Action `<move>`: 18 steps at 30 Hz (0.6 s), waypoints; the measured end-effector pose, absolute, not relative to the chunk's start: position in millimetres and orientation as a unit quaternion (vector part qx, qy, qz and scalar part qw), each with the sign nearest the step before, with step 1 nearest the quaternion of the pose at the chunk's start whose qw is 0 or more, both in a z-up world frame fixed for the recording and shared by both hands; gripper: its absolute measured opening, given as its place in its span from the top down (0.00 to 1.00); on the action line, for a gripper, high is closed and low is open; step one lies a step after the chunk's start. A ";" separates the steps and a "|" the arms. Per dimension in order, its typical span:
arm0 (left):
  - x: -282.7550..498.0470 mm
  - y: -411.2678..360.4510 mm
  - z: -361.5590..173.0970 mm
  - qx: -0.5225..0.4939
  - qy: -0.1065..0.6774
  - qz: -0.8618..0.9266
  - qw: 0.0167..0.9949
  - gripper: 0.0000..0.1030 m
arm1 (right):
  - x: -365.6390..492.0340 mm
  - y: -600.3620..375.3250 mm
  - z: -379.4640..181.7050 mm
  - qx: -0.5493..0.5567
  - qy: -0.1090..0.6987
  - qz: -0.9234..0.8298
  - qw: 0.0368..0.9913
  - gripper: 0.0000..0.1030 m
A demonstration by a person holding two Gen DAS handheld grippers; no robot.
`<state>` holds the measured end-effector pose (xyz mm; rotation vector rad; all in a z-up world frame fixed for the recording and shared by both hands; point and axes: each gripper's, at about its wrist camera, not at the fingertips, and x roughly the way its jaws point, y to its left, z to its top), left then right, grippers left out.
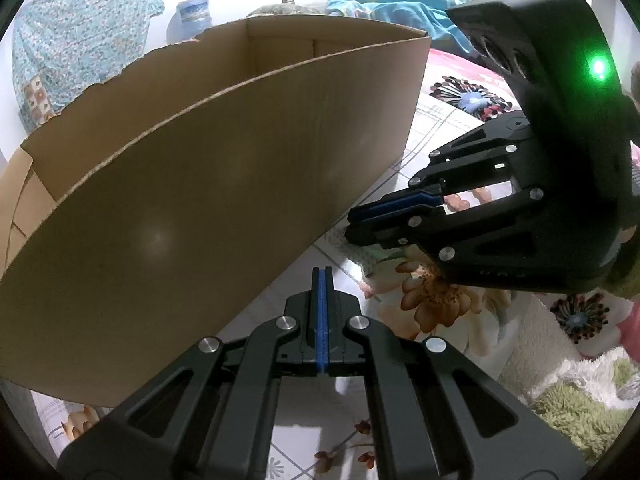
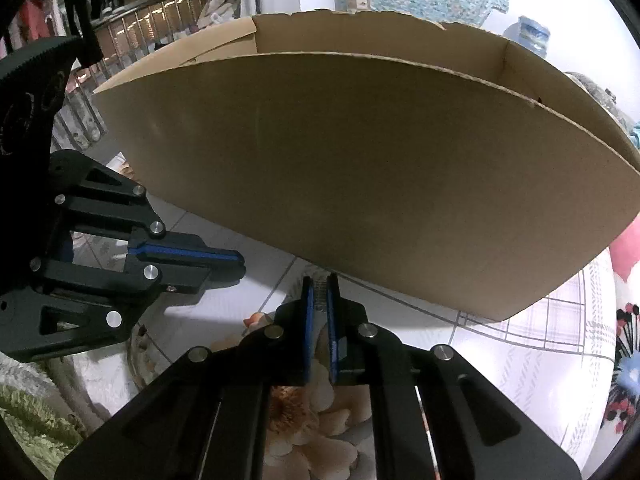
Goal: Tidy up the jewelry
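Note:
A large open-topped cardboard box (image 1: 200, 200) (image 2: 380, 180) stands on the flowered cloth and fills most of both views; what lies inside is hidden. No jewelry shows in either view. My left gripper (image 1: 322, 276) (image 2: 240, 262) is shut, blue pads together, its tips just short of the box's near wall. My right gripper (image 2: 320, 284) (image 1: 350, 226) sits beside it, near the foot of the same wall, with its jaws drawn in to a thin slit. Something pale and striped shows in that slit, but I cannot tell whether it is a held thing or the cloth behind.
A flowered cloth (image 1: 440, 304) covers the surface. A green shaggy fabric (image 1: 580, 412) lies at the near edge. Behind the box are a patterned blue cloth (image 1: 80, 32), a water bottle (image 1: 192, 16) and a metal rack (image 2: 160, 12).

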<state>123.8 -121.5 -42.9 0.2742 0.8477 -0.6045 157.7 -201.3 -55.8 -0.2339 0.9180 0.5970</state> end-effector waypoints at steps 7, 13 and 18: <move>123.9 -121.4 -43.1 0.131 0.402 -0.287 0.859 1.00 | 149.9 -210.0 -54.2 -0.090 0.439 0.279 0.849 0.95; 124.0 -121.3 -42.3 0.130 0.402 -0.287 0.860 1.00 | 143.4 -221.7 -50.0 -0.067 0.438 0.277 0.853 0.95; 122.6 -125.6 -39.3 0.124 0.399 -0.302 0.856 1.00 | 129.5 -243.8 -34.8 -0.043 0.427 0.251 0.867 0.95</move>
